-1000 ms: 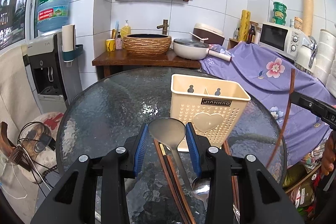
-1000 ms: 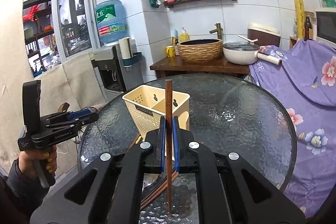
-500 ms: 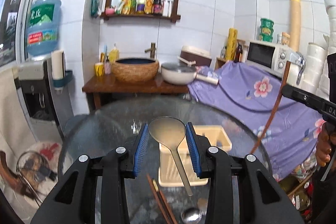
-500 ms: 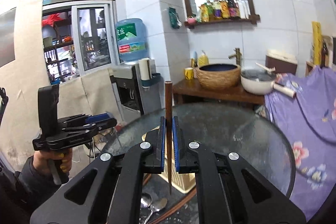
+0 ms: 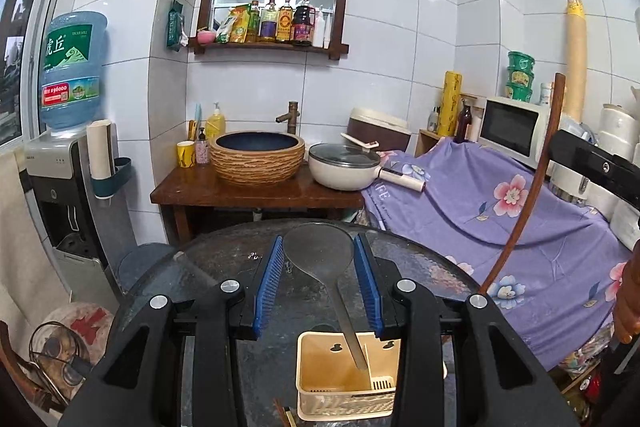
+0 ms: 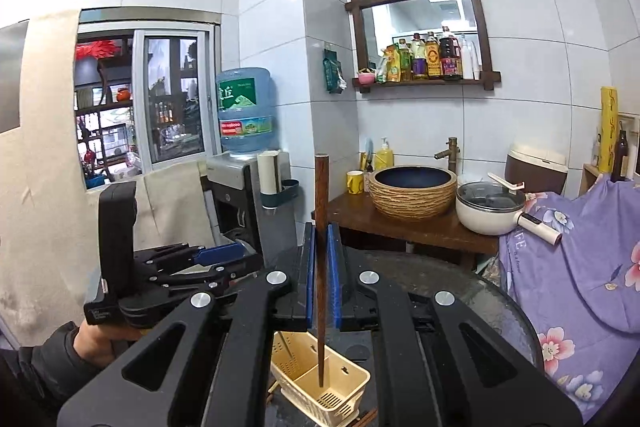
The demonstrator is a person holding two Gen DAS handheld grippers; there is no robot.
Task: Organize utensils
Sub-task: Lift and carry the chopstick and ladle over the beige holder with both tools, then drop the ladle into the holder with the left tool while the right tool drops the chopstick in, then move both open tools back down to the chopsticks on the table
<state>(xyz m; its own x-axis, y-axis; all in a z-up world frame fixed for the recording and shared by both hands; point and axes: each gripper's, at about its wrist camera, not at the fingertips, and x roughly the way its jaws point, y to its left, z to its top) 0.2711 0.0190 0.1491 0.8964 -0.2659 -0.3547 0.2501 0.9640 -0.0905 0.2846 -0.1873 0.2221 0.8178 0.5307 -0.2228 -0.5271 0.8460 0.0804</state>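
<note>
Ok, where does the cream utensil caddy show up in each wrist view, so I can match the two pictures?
Left wrist view: the caddy sits at the bottom centre, below the left gripper, which holds a spoon.
Right wrist view: the caddy is at the bottom centre, under the right gripper, which clamps a chopstick.
Shared landmark: the woven basin on the wooden stand.

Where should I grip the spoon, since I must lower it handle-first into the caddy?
Grip the spoon by the edges of its bowl, from the sides, as the left gripper does: the handle then hangs down toward the caddy.
</note>
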